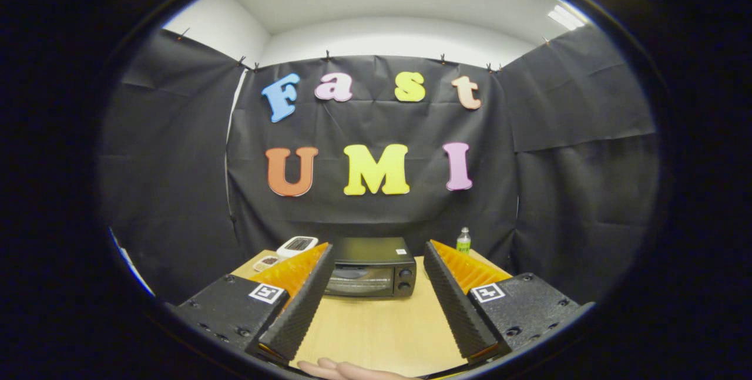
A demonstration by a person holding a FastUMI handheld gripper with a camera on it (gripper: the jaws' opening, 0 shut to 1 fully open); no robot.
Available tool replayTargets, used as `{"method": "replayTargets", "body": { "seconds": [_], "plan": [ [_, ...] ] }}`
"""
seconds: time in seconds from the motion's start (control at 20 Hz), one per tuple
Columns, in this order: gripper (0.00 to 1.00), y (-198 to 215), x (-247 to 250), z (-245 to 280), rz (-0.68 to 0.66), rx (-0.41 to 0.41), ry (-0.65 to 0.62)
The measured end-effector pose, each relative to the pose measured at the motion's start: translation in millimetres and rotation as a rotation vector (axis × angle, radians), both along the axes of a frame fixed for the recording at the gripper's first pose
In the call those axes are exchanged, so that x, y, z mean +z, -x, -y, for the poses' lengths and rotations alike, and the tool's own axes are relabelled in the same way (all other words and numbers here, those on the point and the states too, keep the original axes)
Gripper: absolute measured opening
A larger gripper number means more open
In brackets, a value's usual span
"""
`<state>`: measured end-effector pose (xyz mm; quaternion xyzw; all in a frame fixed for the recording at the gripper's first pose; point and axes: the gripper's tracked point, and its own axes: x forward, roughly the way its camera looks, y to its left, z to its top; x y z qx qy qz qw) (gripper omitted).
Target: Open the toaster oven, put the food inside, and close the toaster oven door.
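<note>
- two fingers of the gripper (pixel 376 286) stand spread wide apart with nothing between them but bare tabletop; they have hold of nothing.
- a black box-shaped toaster oven with a glass door and two round knobs (pixel 371 267) sits at the far end of the pale wooden table (pixel 382 327), straight ahead of the fingers and beyond their tips, against the black cloth wall.
- its door looks closed and upright; what lies behind the glass is too dim and small to tell.
- the food: a small pale dish with something reddish in it (pixel 266 262) rests near the oven, off the left finger's far end, beside a white flat device with a dark face (pixel 297 245). whether that dish is the task's food i cannot say for sure.
- a small clear bottle with a green label (pixel 463 241) stands on the oven's other side, past the right finger.
- a person's hand (pixel 346 370) shows at the near table edge, below the fingers.
- as a judgement: a shut door with the gripper held back and empty fits either the stage before the door is opened or the stage after it is closed again; if the dish is the food, its place outside the oven leans toward the former.
- if so, the next move calls for reaching the door's top edge or handle, which is too small here to make out.
</note>
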<state>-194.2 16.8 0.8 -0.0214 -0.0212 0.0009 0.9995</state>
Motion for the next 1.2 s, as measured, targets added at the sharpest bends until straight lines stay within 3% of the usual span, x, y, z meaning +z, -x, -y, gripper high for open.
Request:
{"method": "replayTargets", "body": {
  "seconds": [1.2],
  "plan": [
    [1.0, -10, -29, 6, -0.061, 0.01, -0.009]
  ]
}}
